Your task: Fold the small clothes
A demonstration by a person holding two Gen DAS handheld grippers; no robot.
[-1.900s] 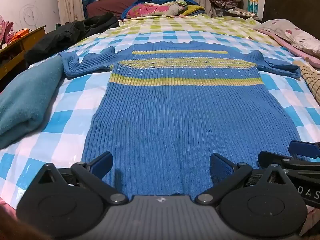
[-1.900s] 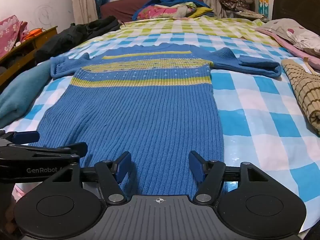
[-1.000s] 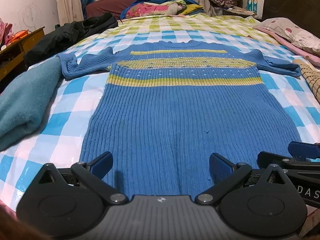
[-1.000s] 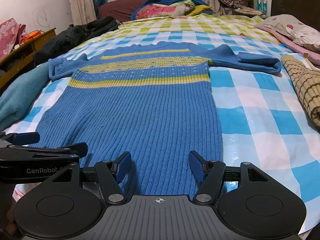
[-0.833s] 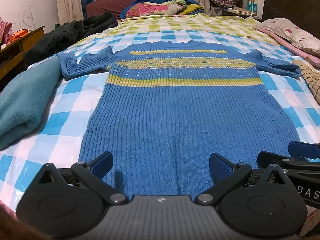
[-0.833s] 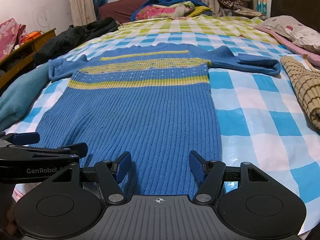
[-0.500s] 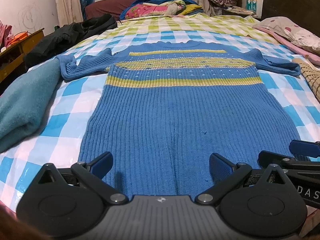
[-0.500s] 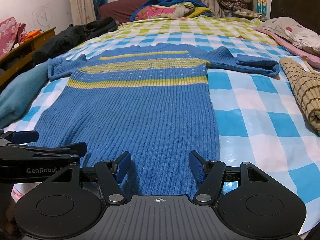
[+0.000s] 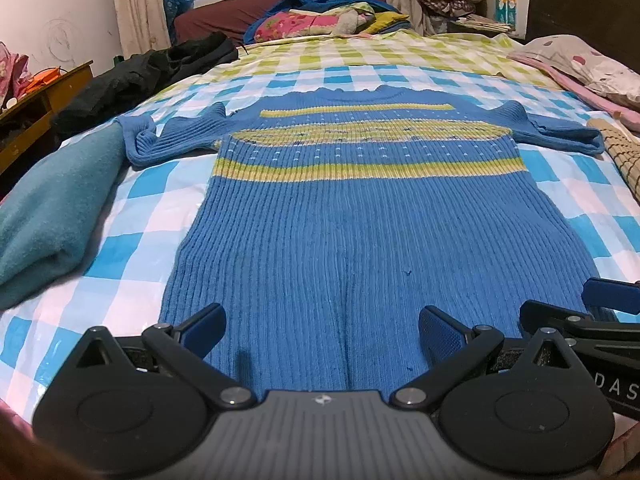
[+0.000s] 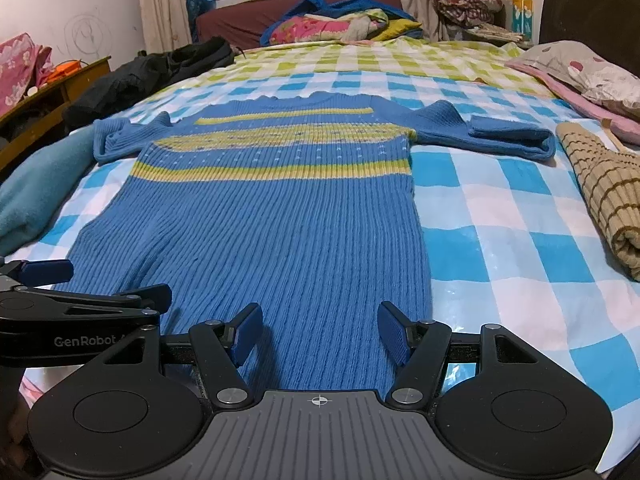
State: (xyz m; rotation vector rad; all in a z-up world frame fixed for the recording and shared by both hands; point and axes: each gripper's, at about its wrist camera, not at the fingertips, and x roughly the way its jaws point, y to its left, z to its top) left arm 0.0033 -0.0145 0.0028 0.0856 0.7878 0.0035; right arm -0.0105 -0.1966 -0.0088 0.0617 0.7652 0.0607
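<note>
Here both tongs [image 9: 322, 330] [image 10: 318, 334] gape over the sweater [image 9: 368, 240] hem, seemingly untouched.

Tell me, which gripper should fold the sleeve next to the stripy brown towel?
Probably the right gripper: it hovers open over the sweater's hem on that sleeve's side, while the left gripper sits further away.

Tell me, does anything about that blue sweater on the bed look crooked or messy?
Mostly tidy: the blue sweater lies flat and face up on the checked sheet. The sleeves differ, though. The left sleeve is bunched and curled at its cuff, while the right sleeve is doubled back on itself.
</note>
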